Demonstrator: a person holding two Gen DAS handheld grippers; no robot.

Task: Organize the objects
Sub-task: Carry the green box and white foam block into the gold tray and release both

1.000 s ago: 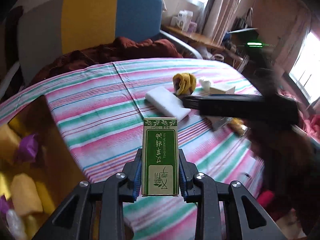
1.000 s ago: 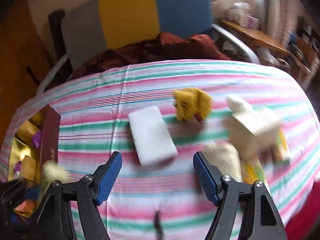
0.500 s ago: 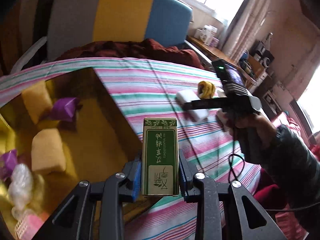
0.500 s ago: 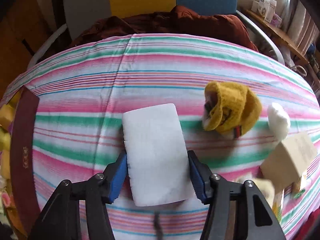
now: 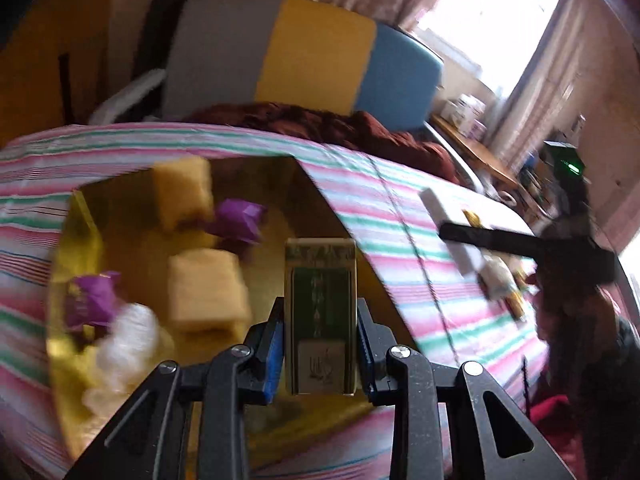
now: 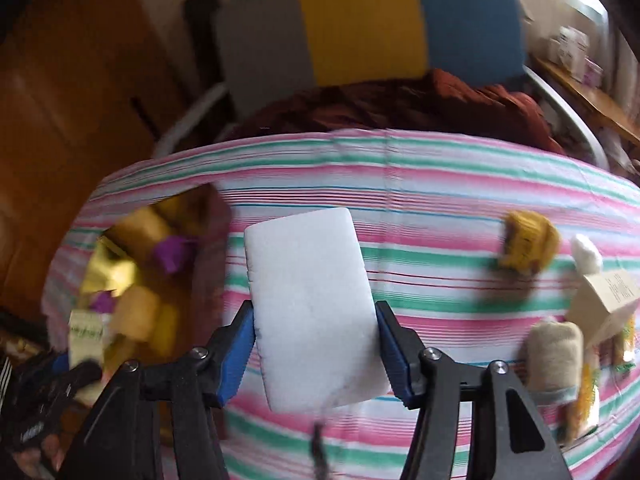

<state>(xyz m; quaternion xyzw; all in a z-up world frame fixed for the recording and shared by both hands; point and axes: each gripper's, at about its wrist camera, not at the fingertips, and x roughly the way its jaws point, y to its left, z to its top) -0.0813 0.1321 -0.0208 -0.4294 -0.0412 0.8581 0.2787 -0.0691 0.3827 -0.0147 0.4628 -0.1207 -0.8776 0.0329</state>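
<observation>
Left gripper (image 5: 320, 354) clamps a green carton (image 5: 320, 316) between its blue pads, carton upright, label toward the camera. Behind and below it lies a gold-lined box (image 5: 80, 232) on the striped tablecloth (image 5: 400, 240). Inside the box: two tan blocks (image 5: 206, 294), two purple wrapped pieces (image 5: 238, 220), a white crinkled item (image 5: 128, 340) near the front left. Whether the carton touches the box floor cannot be told; picture is blurred.

Right gripper (image 6: 316, 350) grips a white rectangular block (image 6: 312, 304) by its long sides, pads pressed to both edges; block tilts slightly, its far end pointing away over the cloth. From the left view the same block (image 5: 444, 220) shows edge-on in the other tool's black fingers.

Right of the white block, well apart on the cloth: a yellow knitted item (image 6: 528, 244), a small white lump (image 6: 586, 258), a beige carton (image 6: 604, 304) tipped on its side, a cream roll (image 6: 554, 354) just beside it. Box sits at the cloth's left edge in the right view, blurred.

Chair with grey, yellow and blue panels (image 6: 360, 20) behind the table, dark red fabric (image 6: 400, 108) heaped on its seat
</observation>
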